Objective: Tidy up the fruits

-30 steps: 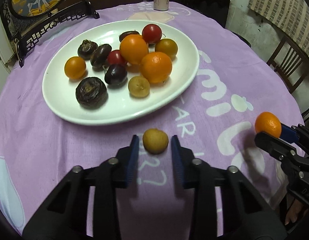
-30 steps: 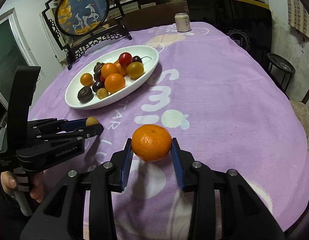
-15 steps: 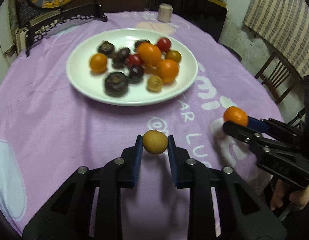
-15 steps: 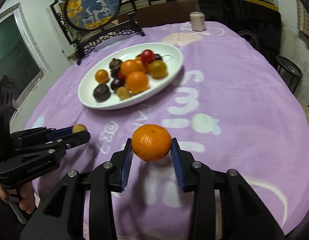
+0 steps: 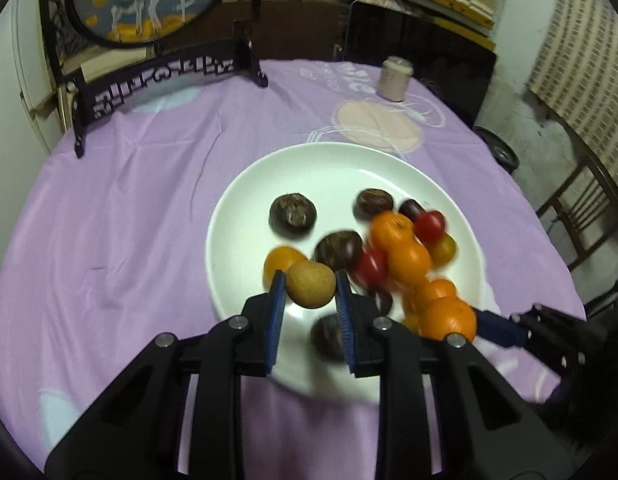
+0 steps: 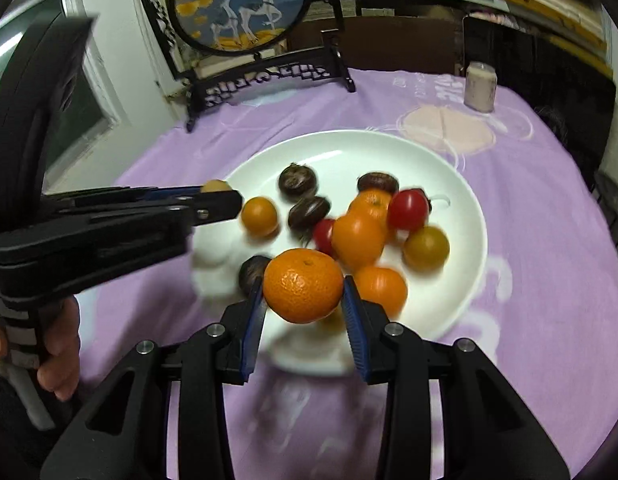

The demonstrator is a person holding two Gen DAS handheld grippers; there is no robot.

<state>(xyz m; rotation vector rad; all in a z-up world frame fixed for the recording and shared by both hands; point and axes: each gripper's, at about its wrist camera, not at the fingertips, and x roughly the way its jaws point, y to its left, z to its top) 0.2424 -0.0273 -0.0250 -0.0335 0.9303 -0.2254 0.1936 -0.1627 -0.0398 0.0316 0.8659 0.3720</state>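
Note:
A white plate (image 5: 245, 208) on the purple tablecloth holds several fruits: oranges, red tomatoes, dark brown fruits. My left gripper (image 5: 310, 286) is shut on a small tan round fruit (image 5: 311, 284) and holds it above the plate's near-left rim. My right gripper (image 6: 303, 286) is shut on a mandarin orange (image 6: 303, 285) and holds it above the plate's (image 6: 461, 184) near edge. The mandarin also shows in the left wrist view (image 5: 447, 318), the tan fruit in the right wrist view (image 6: 216, 186).
A round painted screen on a black stand (image 5: 149, 4) stands at the table's far left. A pale can (image 5: 394, 80) stands at the far edge. A wooden chair (image 5: 577, 220) is at the right. The two grippers are close side by side.
Both grippers have lifted their fruits off the cloth and moved forward over the plate. The left closed on the tan fruit a second ago. The plate's fruits are blurred.

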